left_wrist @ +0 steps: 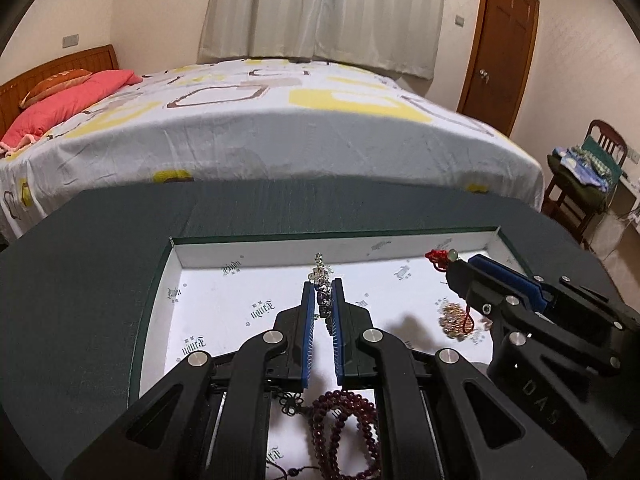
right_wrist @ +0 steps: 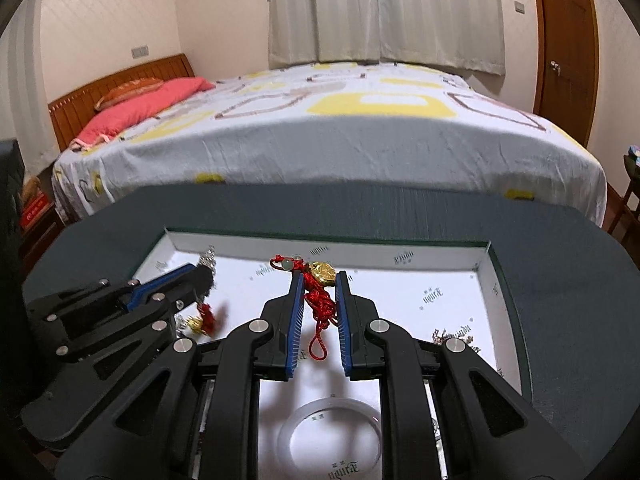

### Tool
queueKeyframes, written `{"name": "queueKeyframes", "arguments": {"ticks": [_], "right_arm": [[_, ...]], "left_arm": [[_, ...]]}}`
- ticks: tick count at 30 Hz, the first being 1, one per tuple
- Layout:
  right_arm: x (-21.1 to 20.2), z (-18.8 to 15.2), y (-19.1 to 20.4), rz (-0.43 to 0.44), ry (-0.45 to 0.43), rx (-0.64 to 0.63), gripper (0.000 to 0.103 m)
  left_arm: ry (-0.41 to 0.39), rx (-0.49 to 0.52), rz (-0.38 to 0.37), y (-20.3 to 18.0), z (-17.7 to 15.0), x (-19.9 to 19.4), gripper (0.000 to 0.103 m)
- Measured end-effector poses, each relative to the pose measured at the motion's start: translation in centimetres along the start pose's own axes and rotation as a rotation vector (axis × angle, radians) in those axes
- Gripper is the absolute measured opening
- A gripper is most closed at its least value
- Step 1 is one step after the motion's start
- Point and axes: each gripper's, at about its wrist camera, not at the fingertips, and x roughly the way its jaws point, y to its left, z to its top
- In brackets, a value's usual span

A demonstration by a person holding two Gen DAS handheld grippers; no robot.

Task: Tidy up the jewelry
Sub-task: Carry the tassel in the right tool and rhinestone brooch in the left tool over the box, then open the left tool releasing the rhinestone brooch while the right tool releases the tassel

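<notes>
A white-lined box (left_wrist: pixel 280 254) (right_wrist: pixel 400 254) sits on a dark green table. My left gripper (left_wrist: pixel 322 286) is shut on a silver charm bracelet (left_wrist: pixel 320 274) above the box floor; it also shows in the right wrist view (right_wrist: pixel 206 260). My right gripper (right_wrist: pixel 318 278) is shut on a red cord charm with a gold pendant (right_wrist: pixel 322 272), held over the box; the red knot shows in the left wrist view (left_wrist: pixel 438 260). A dark red bead necklace (left_wrist: pixel 344 428), a clear bangle (right_wrist: pixel 330 434) and a small gold piece (left_wrist: pixel 454 316) lie in the box.
A bed (left_wrist: pixel 280 128) with a patterned sheet stands just behind the table. A small red and gold charm (right_wrist: pixel 202 320) and a silvery piece (right_wrist: pixel 452 336) lie on the box floor. A chair with clothes (left_wrist: pixel 584 172) is at the right, a wooden door (left_wrist: pixel 500 40) beyond.
</notes>
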Motion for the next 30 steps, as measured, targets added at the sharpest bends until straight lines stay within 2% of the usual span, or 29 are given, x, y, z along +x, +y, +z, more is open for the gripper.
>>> {"name": "queueKeyframes", "arguments": {"ticks": [7, 14, 17, 19, 21, 30], "right_arm": [[1.5, -0.5, -0.2, -0.018, 0.056, 0.000, 0.016], [2.0, -0.5, -0.3, -0.017, 0.079, 0.000, 0.017], [1.9, -0.5, -0.3, -0.020, 0.074, 0.000, 0.019], [1.9, -0.5, -0.3, -0.018, 0.076, 0.003, 0.026], [1.7, -0.4, -0.4, -0.021, 0.070, 0.007, 0.026], [1.7, -0.4, -0.5, -0.023, 0.070, 0.007, 0.028]], "left_arm": [[0.064, 0.002, 0.016, -0.1, -0.3, 1.5, 0.009], [0.081, 0.016, 0.022, -0.3, -0.4, 1.7, 0.010], [0.086, 0.015, 0.020, -0.3, -0.3, 1.7, 0.014], [0.085, 0.013, 0.019, -0.3, -0.3, 1.7, 0.021], [0.079, 0.005, 0.022, -0.2, -0.2, 1.6, 0.025], [0.077, 0.003, 0.021, -0.2, -0.3, 1.6, 0.027]]}}
